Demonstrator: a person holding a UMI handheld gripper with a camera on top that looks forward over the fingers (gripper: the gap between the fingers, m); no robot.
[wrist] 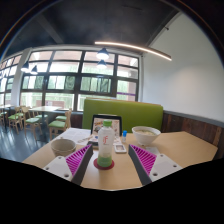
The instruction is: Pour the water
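A clear plastic water bottle (104, 143) with a white cap, a pale label and a green tint at its base stands upright on a round red coaster (104, 161) on a wooden table (110, 178). My gripper (105, 162) is open, its magenta pads (135, 159) wide apart. The bottle stands between the fingers, toward their tips, with a gap at each side. A light bowl (146, 133) sits beyond the right finger. A smaller bowl (64, 146) sits beyond the left finger.
A small white item (120, 146) lies just right of the bottle. A dark laptop or tablet (107, 125) stands behind it. A green sofa back (120, 110) runs behind the table. Large windows (70, 80) and more tables and chairs (25, 115) fill the left.
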